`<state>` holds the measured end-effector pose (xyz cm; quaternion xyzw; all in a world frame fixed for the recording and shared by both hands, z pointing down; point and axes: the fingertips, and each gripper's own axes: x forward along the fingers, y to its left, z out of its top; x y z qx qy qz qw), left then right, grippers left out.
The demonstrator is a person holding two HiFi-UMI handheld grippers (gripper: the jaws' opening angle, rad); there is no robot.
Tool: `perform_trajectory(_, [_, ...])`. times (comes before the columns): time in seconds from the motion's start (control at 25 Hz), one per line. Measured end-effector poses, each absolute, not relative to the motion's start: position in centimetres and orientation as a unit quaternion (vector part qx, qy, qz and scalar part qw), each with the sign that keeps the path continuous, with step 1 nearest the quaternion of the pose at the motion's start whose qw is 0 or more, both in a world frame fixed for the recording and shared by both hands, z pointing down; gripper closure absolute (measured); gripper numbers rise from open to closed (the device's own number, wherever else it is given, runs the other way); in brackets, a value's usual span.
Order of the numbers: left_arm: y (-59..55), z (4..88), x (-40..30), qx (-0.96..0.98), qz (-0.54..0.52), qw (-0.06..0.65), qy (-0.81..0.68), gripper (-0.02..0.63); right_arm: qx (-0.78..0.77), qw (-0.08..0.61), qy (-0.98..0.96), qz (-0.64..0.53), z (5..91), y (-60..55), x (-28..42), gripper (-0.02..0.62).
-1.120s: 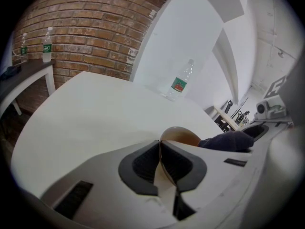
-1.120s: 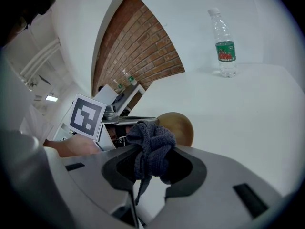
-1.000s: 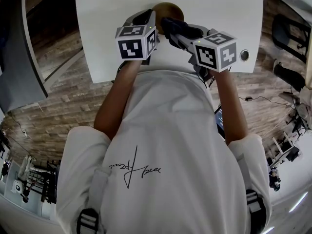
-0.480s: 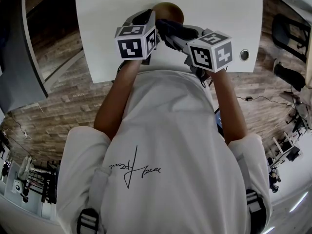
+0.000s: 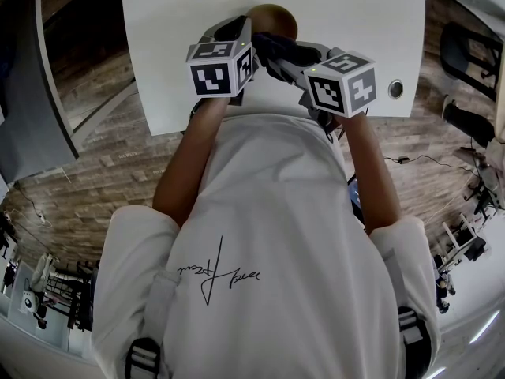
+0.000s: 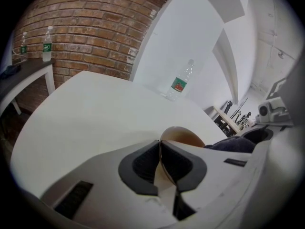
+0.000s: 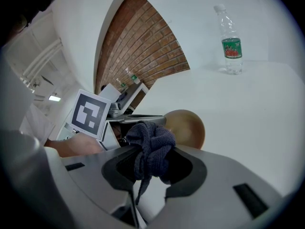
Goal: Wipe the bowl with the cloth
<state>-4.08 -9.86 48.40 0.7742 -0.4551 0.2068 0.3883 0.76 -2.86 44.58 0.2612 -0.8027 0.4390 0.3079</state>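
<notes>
Pressure matters here: my left gripper pinches the bowl rim, my right gripper clenches the cloth; I should sweep gently around inside

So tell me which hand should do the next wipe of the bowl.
Right, likely. The right tool is shut on the dark cloth, bunched beside the bowl. The left tool clamps the bowl's rim, so it steadies.
</notes>
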Motion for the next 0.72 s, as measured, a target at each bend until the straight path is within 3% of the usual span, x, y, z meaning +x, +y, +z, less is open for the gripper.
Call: perform_trajectory(0.72, [-9.9,48.4,-4.0,0.777,0.211,0.387,-0.45,0.597,0.26,0.317,-0.8,0.439,44.6,-3.0,2.4,0.489])
